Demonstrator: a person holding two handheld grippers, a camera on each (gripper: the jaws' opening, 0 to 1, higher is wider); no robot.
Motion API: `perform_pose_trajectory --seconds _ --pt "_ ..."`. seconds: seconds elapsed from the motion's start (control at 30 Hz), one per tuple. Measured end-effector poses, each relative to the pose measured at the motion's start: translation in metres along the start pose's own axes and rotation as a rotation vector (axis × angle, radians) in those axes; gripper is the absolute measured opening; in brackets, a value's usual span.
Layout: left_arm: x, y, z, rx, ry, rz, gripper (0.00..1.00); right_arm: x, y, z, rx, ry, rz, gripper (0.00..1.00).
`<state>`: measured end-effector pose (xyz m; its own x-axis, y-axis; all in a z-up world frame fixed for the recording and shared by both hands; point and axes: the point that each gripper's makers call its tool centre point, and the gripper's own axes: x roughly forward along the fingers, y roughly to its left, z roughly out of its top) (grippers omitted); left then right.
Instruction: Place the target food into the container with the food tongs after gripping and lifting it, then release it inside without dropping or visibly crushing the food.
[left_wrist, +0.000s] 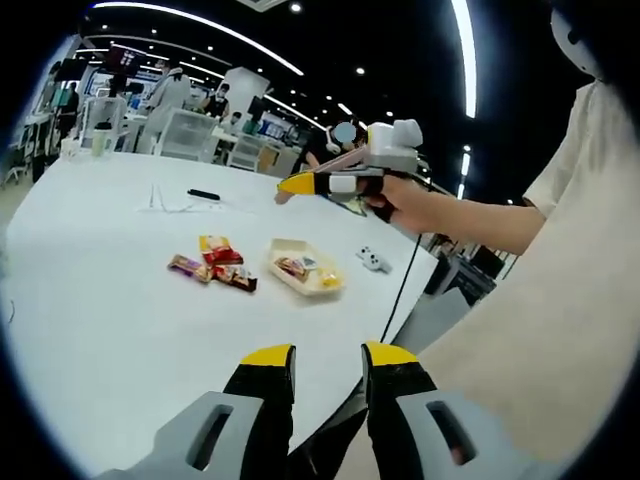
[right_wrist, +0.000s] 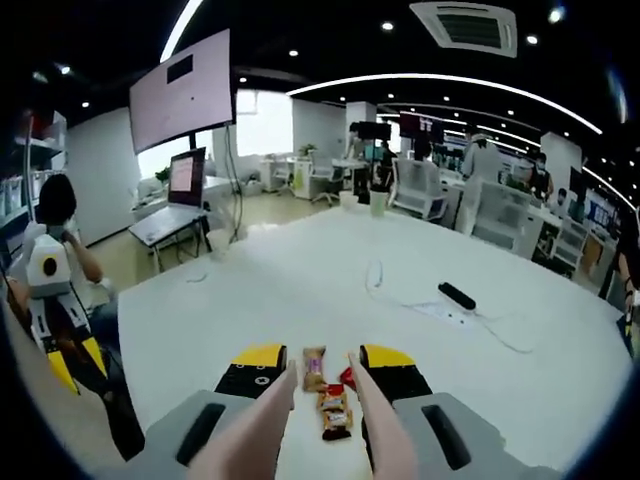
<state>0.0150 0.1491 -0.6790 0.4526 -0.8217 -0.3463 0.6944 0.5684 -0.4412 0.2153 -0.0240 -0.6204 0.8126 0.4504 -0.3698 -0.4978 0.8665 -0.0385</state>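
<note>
Red and brown wrapped snack bars (left_wrist: 212, 266) lie in a small cluster on the white bench (left_wrist: 100, 330), just beside the pale shallow tray-shaped container (left_wrist: 306, 267), which already holds a few wrapped pieces. Your right claw (right_wrist: 331, 372) grips pale food tongs (right_wrist: 300, 420), tips parted and hovering above the bars; nothing is pinched yet. Your left claw (left_wrist: 329, 360) hangs released, well apart from the food. Judged so: gripping, lifting, carrying and releasing all remain.
</note>
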Motion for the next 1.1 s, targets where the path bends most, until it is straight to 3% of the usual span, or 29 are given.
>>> perform_pose_trajectory --seconds 0.17,0.3,0.4,0.43,0.67,0.9,1.1 --pt "-0.005 0.014 -0.006 -0.032 0.005 0.002 0.25 0.044 0.049 -0.004 -0.039 0.061 0.159 0.28" --pt "-0.002 0.021 -0.002 -0.027 0.011 -0.013 0.25 0.064 0.075 -0.010 -0.089 0.106 0.213 0.28" --pt "-0.006 0.028 -0.004 -0.046 -0.002 -0.003 0.25 0.077 0.082 -0.020 -0.140 0.146 0.229 0.29" --pt "-0.009 0.030 -0.008 -0.062 -0.003 0.008 0.25 0.083 0.091 -0.034 -0.138 0.170 0.255 0.29" --pt "-0.014 0.033 -0.014 -0.114 -0.016 0.030 0.25 0.092 0.107 -0.050 -0.144 0.216 0.297 0.29" --pt "-0.011 0.028 -0.022 -0.140 -0.006 0.030 0.25 0.103 0.111 -0.052 -0.150 0.227 0.316 0.29" --pt "-0.010 0.028 -0.024 -0.155 -0.007 0.035 0.25 0.115 0.111 -0.068 -0.143 0.262 0.317 0.29"
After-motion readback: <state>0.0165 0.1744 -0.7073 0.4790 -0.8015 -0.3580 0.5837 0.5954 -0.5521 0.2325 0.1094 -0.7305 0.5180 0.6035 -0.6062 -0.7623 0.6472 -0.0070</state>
